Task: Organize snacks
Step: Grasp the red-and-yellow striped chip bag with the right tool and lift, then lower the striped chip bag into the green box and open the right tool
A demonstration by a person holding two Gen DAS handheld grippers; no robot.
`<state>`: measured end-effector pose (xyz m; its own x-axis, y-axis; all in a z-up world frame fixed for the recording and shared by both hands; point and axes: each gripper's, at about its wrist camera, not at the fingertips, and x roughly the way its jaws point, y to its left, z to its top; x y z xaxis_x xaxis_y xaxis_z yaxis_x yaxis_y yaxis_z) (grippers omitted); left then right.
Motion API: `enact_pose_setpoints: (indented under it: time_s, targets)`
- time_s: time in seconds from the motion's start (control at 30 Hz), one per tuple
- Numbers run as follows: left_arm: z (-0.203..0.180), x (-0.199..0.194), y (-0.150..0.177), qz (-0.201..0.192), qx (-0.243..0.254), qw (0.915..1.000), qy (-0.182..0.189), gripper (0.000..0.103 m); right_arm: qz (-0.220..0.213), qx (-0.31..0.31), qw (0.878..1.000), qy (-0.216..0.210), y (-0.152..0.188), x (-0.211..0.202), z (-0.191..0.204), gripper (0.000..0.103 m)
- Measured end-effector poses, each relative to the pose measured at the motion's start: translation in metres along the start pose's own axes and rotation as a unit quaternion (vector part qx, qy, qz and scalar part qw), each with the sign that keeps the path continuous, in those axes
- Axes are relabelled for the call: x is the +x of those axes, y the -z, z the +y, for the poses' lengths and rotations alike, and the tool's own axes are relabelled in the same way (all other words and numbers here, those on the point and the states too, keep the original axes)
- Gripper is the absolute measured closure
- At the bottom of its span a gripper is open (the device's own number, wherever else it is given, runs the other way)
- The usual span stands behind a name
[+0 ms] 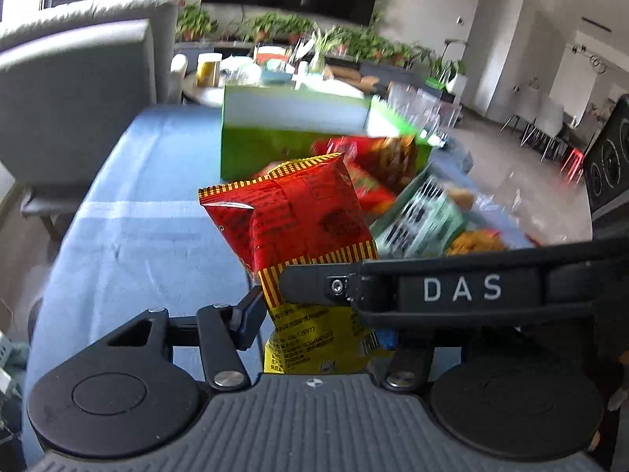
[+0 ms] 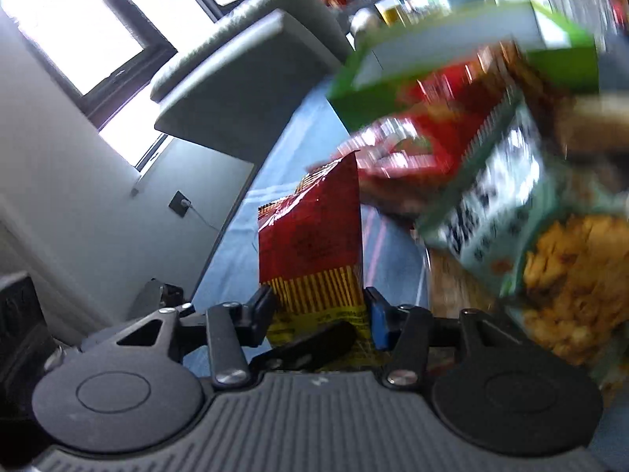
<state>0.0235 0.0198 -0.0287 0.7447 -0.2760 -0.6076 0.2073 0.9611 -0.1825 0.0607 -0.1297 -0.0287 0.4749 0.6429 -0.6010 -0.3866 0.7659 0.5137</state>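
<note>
Above blue cloth (image 1: 129,244), both hand-held grippers (image 1: 314,306) (image 2: 318,310) pinch one crinkly foil packet (image 1: 298,216).

Window daylight, fisheye warp, motion blur

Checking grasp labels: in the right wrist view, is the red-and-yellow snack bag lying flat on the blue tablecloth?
No, the red-and-yellow snack bag stands upright, its lower striped end pinched between the right gripper's fingers, above the blue tablecloth.

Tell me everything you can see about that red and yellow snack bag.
The snack bag is shiny, crinkled foil: red body, yellow-and-red striped seals at both ends, yellow printed lower part. It stands roughly upright above the blue tablecloth, clamped at its lower end by both the left gripper and the right gripper.
</note>
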Motion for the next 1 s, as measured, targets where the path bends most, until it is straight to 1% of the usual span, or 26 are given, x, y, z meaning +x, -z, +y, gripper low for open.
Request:
enact_pose_setpoints:
  time_s: [0.13,0.27,0.37,0.47,0.6,0.7,0.83,1.0]
  targets:
    - [-0.014,-0.019,-0.016,-0.041,0.032,0.9986,-0.006,0.048,-0.041,-0.021,0.999,-0.007,-0.003,-0.033,0.014,0.043]
    - [-0.026,-0.026,-0.037,-0.075,0.062,0.9948,-0.027,0.047,-0.074,-0.040,0.996,-0.012,-0.017,-0.057,0.025,0.043]
    - [-0.034,-0.022,-0.057,-0.098,0.084,0.9909,-0.038,0.047,-0.101,-0.060,0.993,-0.004,-0.028,-0.064,0.032,0.042]
    - [-0.038,-0.017,-0.076,-0.117,0.096,0.9875,-0.042,0.047,-0.125,-0.060,0.990,-0.006,-0.049,-0.053,0.029,0.042]
    - [-0.041,-0.001,-0.097,-0.122,0.112,0.9852,-0.043,0.047,-0.151,-0.054,0.987,-0.017,-0.075,-0.043,0.019,0.042]
    - [-0.044,0.014,-0.112,-0.126,0.127,0.9829,-0.044,0.047,-0.155,-0.044,0.987,-0.015,-0.092,-0.040,0.010,0.042]
    - [-0.049,0.036,-0.133,-0.127,0.143,0.9798,-0.058,0.047,-0.158,-0.028,0.987,-0.020,-0.117,-0.033,-0.003,0.042]
    - [-0.040,0.072,-0.157,-0.123,0.147,0.9796,-0.062,0.046,-0.163,-0.005,0.986,-0.029,-0.144,-0.016,-0.025,0.042]
